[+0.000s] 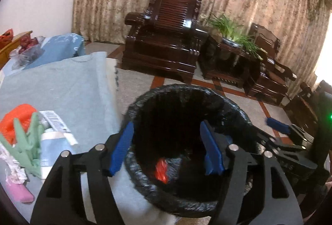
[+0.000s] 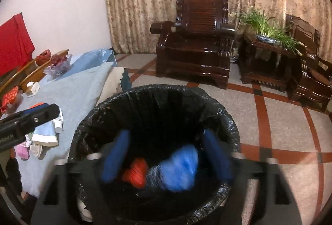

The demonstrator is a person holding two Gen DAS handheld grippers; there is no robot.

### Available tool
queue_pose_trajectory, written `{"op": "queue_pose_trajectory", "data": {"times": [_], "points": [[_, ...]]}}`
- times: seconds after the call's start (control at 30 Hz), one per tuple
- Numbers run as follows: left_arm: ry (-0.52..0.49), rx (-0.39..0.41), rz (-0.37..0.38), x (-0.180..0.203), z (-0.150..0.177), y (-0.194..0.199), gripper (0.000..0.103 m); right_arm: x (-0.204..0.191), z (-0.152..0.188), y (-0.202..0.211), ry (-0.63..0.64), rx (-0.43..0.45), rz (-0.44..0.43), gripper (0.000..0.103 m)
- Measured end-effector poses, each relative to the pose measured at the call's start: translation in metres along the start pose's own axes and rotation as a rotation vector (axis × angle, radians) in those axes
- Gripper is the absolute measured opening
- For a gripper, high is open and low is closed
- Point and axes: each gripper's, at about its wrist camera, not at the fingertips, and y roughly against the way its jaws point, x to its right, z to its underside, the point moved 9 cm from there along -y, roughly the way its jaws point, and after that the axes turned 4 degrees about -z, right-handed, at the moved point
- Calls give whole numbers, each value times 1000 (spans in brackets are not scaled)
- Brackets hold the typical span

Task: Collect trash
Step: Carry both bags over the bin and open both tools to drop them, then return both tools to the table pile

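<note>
A bin lined with a black bag (image 1: 232, 113) (image 2: 99, 117) stands on the floor beside the table. Red crumpled trash (image 1: 161, 169) (image 2: 136, 172) lies at its bottom. In the right wrist view a blue crumpled bag (image 2: 180, 169) sits in the bin's mouth between the spread blue fingers; blur hides whether it touches them. My left gripper (image 1: 166, 150) is open and empty over the bin. My right gripper (image 2: 166, 154) is open over the bin. More trash lies on the table: an orange bag (image 1: 18, 119), a green piece (image 1: 27, 146), a barcode wrapper (image 1: 56, 123), a pink piece (image 1: 18, 193).
The table wears a light blue cloth (image 1: 62, 88) (image 2: 78, 92) left of the bin. Dark wooden armchairs (image 1: 164, 42) (image 2: 197, 42) and a side table with a plant (image 1: 230, 34) stand by the curtain. The floor is tiled (image 2: 280, 121).
</note>
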Motion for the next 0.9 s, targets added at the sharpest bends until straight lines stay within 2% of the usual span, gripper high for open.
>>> {"op": "queue_pose_trajectory", "data": {"times": [0.07, 0.2, 0.4, 0.57, 0.77, 0.9], "points": [[8, 20, -38, -18, -2, 12, 76, -5, -2, 4, -4, 25, -6, 97], [2, 67, -135, -54, -5, 37, 80, -26, -9, 5, -18, 49, -65, 97], [47, 108, -327, -129, 7, 87, 80, -104, -16, 5, 52, 101, -207, 97], [95, 99, -467, -190, 27, 119, 80, -176, -11, 4, 133, 116, -325, 97], [153, 67, -523, -225, 56, 137, 80, -242, 4, -4, 199, 104, -420, 97], [180, 56, -543, -237, 72, 136, 80, -263, 12, -7, 235, 105, -432, 97]]}}
